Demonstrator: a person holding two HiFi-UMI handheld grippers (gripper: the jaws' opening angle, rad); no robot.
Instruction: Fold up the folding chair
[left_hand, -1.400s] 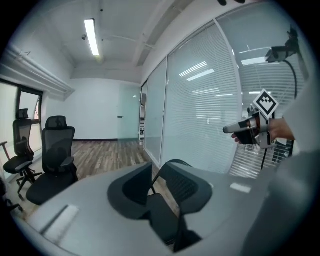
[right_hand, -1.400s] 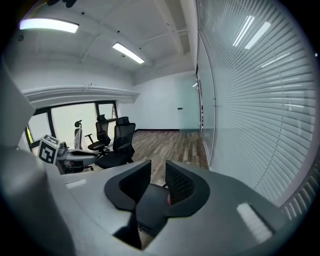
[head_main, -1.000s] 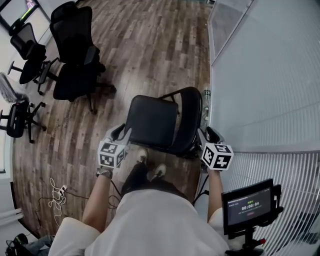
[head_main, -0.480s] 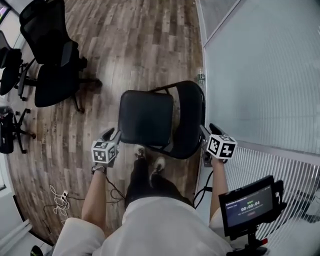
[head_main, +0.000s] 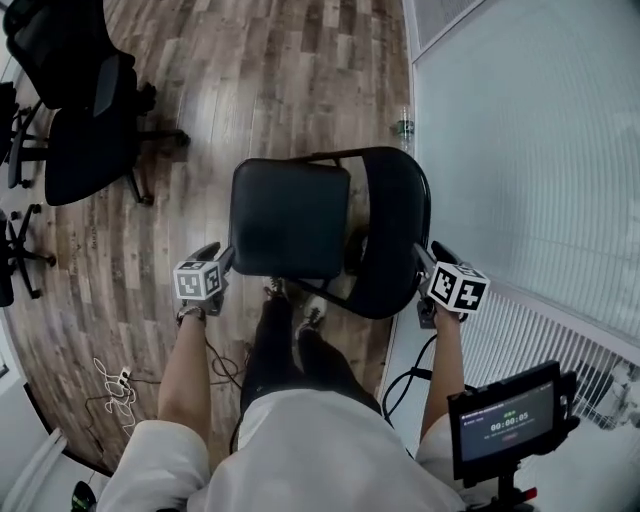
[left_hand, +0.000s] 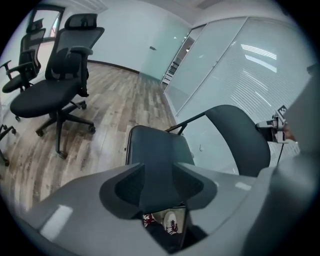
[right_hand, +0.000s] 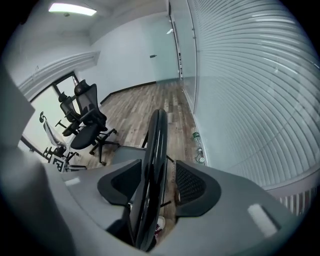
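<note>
Straddling folding chair backrest (right_hand: 152, 150): right hand-held gripper (right_hand: 159, 186), jaws parted.

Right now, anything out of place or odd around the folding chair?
Nothing looks damaged or spilled. The folding chair stands upright and unfolded. Two strays lie on the floor: a bottle by the glass wall beyond the chair, and a loose white cable at the lower left of the head view.
</note>
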